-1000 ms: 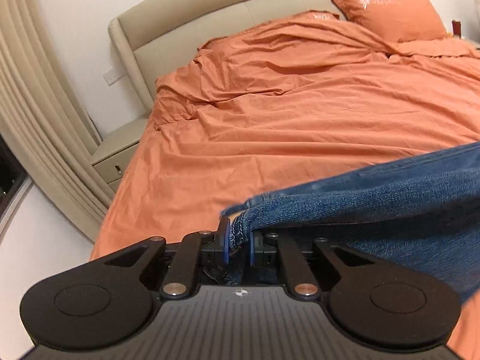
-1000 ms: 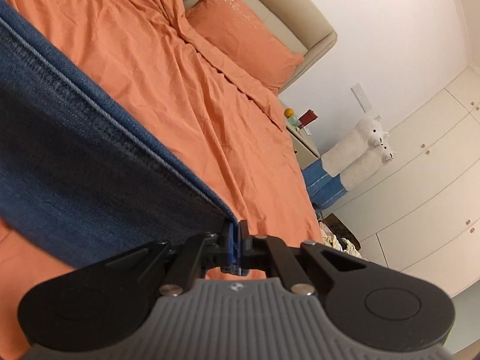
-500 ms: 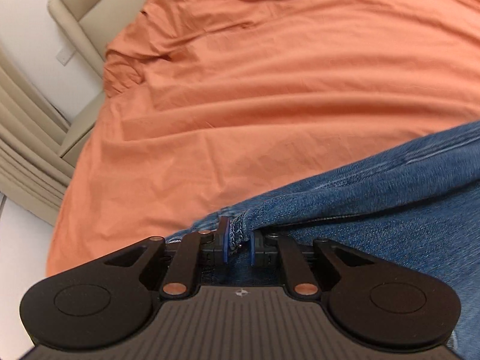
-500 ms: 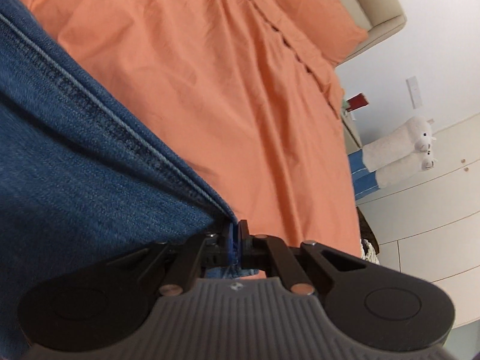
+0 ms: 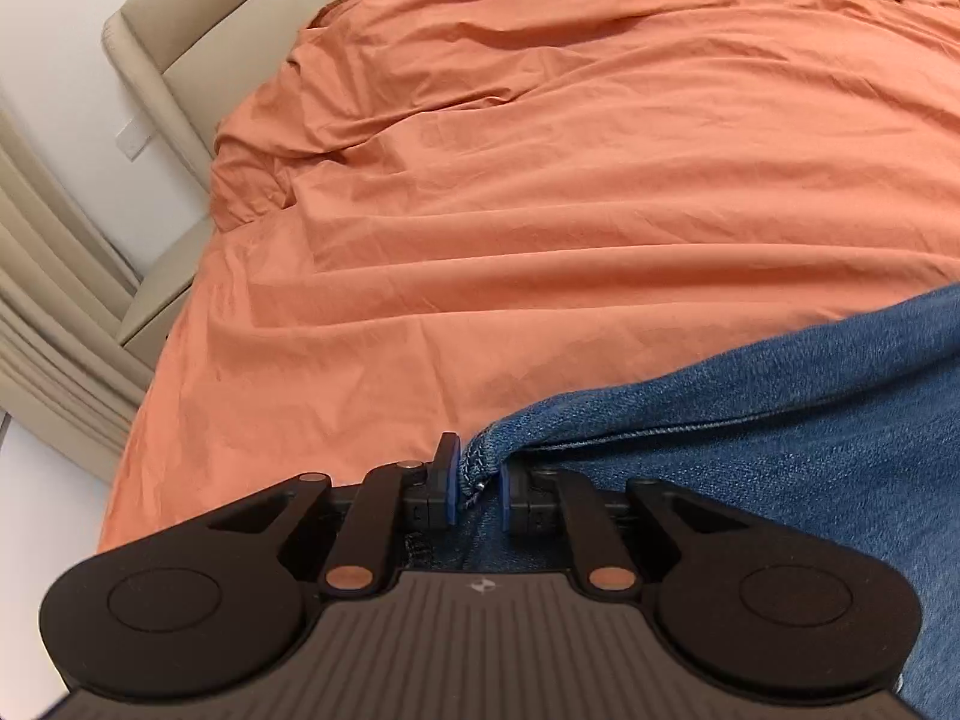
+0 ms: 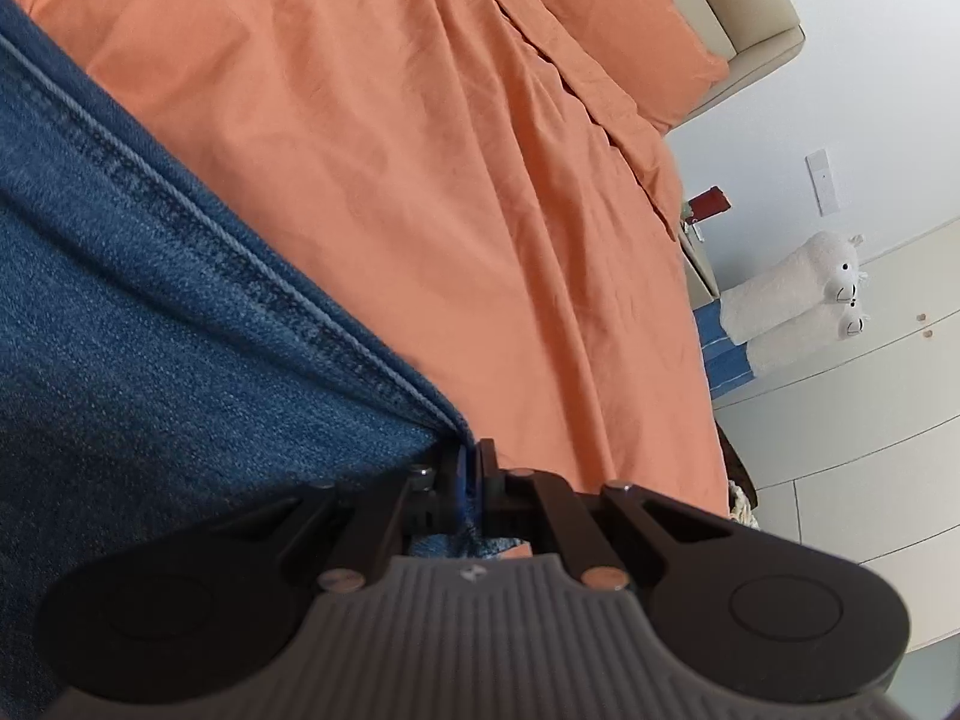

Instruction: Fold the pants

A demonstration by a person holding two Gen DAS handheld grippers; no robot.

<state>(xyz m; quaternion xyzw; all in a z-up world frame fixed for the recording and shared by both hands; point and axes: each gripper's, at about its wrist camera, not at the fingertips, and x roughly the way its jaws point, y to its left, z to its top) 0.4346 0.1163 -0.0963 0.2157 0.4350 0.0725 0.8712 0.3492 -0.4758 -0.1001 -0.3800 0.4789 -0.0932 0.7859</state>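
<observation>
Blue denim pants (image 5: 750,420) lie over an orange bed sheet (image 5: 540,210). My left gripper (image 5: 477,489) is shut on the pants' frayed hem corner, which bunches between its blue pads. In the right wrist view the pants (image 6: 150,330) fill the left side, a stitched side seam running to my right gripper (image 6: 471,474), which is shut tight on that edge. Both grippers hold the denim low over the bed.
A beige padded headboard (image 5: 156,54) and curtain (image 5: 36,312) stand at the left. An orange pillow (image 6: 630,30) lies at the head. A nightstand, white plush toys (image 6: 798,294) and white wardrobe doors (image 6: 870,420) stand to the right of the bed.
Both grippers have dropped lower and tilted down toward the bed, still holding the pants. The pants now lie closer to the sheet.
</observation>
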